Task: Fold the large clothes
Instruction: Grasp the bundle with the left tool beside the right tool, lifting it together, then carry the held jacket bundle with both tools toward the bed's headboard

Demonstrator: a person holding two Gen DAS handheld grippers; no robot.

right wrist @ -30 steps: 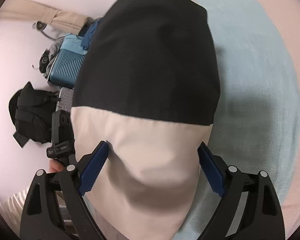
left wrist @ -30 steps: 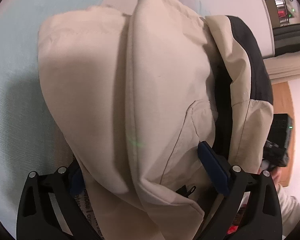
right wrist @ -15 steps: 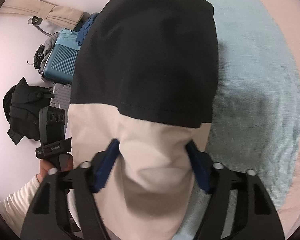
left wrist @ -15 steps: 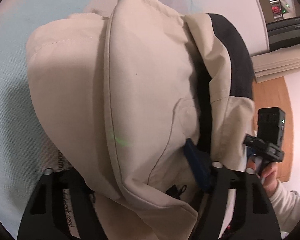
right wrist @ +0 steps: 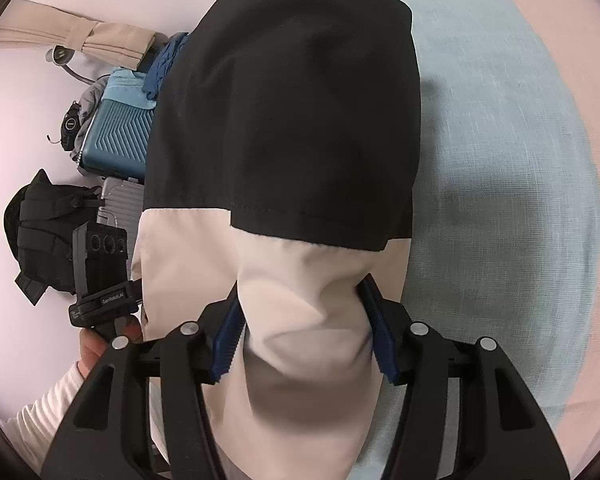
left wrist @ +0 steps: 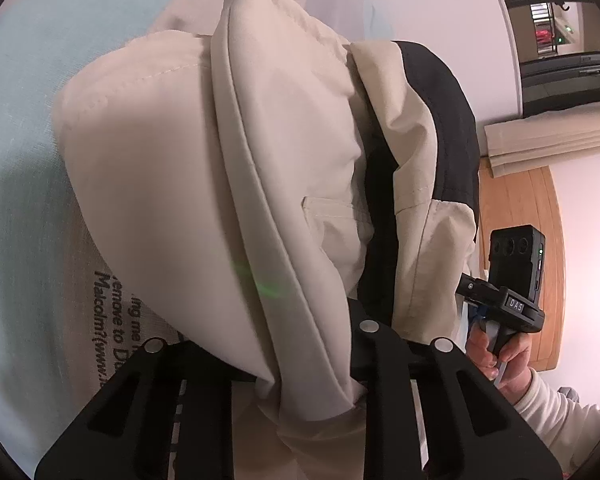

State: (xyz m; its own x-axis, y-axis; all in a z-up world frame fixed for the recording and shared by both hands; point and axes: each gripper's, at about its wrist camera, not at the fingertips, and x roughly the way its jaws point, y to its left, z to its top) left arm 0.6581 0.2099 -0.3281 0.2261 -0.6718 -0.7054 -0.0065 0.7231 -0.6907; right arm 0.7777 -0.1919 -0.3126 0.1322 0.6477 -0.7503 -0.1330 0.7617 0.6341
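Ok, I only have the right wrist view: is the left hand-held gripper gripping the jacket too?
Observer: Yes. The left hand-held gripper has just been closing, and a beige fold of the jacket is pinched between its jaws.
Operator: Anything under the jacket on that side?
Observer: A printed plastic bag, lying on the light blue sheet.
Operator: And beyond the jacket?
Observer: A wooden panel against the wall.

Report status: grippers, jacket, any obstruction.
Left gripper: jaws just closed, clamped on jacket. Right gripper: jaws just closed on the cream part. Jacket bunched over blue sheet. Nothing in the way.
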